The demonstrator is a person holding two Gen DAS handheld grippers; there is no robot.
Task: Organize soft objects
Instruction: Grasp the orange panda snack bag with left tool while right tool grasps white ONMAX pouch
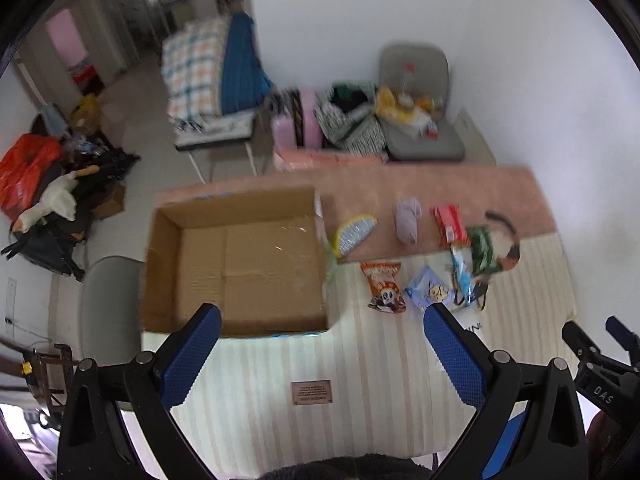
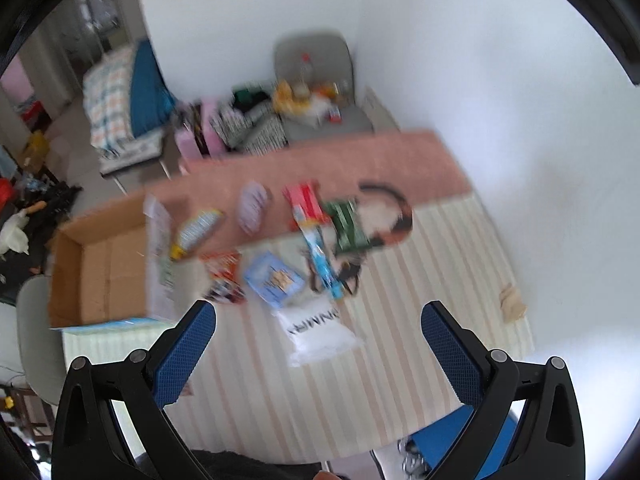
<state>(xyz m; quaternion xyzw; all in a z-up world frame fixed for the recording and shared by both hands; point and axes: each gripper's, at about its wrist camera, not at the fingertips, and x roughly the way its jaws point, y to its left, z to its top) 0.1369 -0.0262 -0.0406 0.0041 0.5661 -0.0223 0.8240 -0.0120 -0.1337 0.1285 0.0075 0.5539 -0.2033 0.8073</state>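
An open, empty cardboard box [image 1: 240, 264] sits on the striped table cloth [image 1: 320, 408]; it also shows in the right wrist view [image 2: 100, 272]. To its right lie soft items: a grey and yellow sponge [image 1: 354, 232], a lilac rolled cloth [image 1: 408, 220], a red packet [image 1: 450, 224], an orange snack bag [image 1: 384, 286], a blue pouch [image 1: 430, 290], a green packet [image 1: 484, 252] and a dark headband [image 1: 508, 240]. A white bag [image 2: 320, 332] lies nearest the right gripper. My left gripper [image 1: 322, 350] is open and empty, held above the table's front. My right gripper [image 2: 318, 344] is open and empty.
A pink cloth [image 1: 440, 184] covers the table's far half. Behind the table stand a grey chair [image 1: 420, 120] with clutter, patterned bags [image 1: 348, 120] and a chair with checked bedding [image 1: 208, 76]. Bags and a plush goose [image 1: 56, 200] lie on the floor at left.
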